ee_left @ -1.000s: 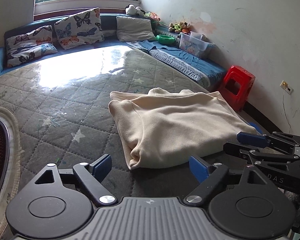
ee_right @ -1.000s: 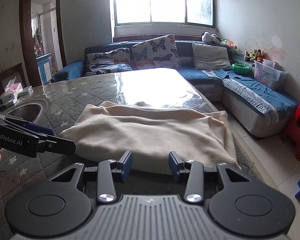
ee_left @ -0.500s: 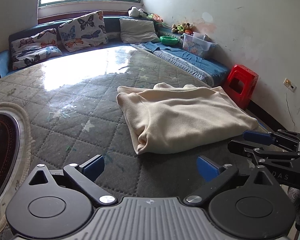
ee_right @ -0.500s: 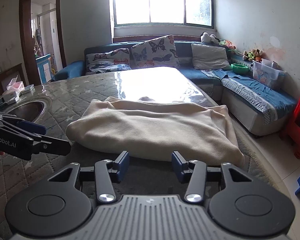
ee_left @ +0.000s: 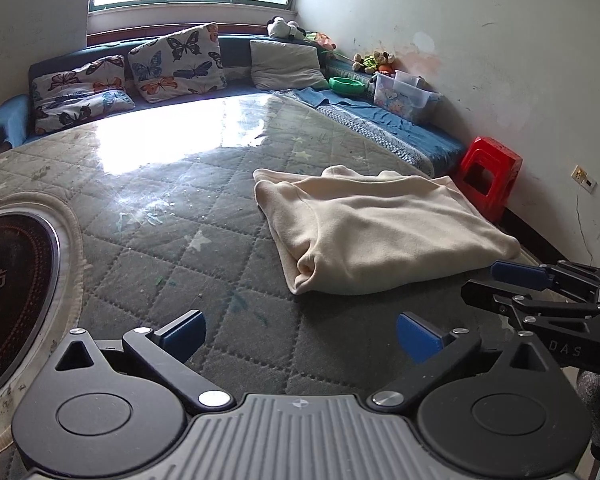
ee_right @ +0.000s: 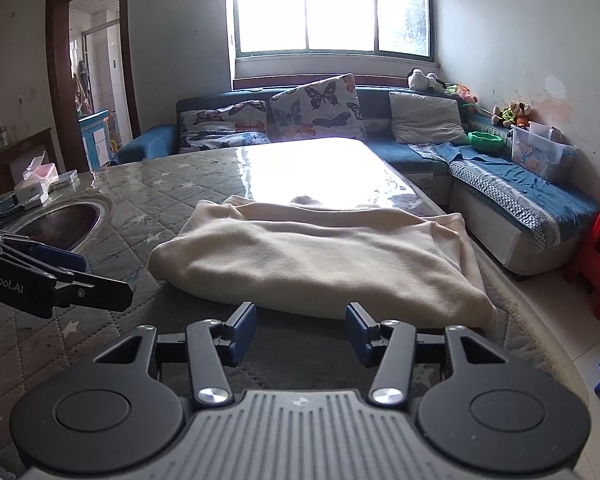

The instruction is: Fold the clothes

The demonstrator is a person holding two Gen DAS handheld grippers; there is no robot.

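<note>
A cream garment (ee_left: 376,228) lies folded into a flat rectangle on the quilted grey table (ee_left: 188,216); it also shows in the right wrist view (ee_right: 320,256). My left gripper (ee_left: 300,332) is open and empty, held back from the garment's near left corner. My right gripper (ee_right: 300,330) is open and empty, just short of the garment's near edge. The right gripper also shows at the right of the left wrist view (ee_left: 540,292), and the left gripper at the left of the right wrist view (ee_right: 52,276).
A round inset cooktop (ee_left: 16,292) sits in the table at left. A blue sofa with butterfly cushions (ee_right: 312,108) runs along the back and right. A red stool (ee_left: 488,176) stands by the wall. Boxes (ee_right: 36,184) lie at the table's far left.
Both grippers have drawn back from the folded garment, which now lies farther away. The left gripper's jaws have opened wider. The garment has not moved.
</note>
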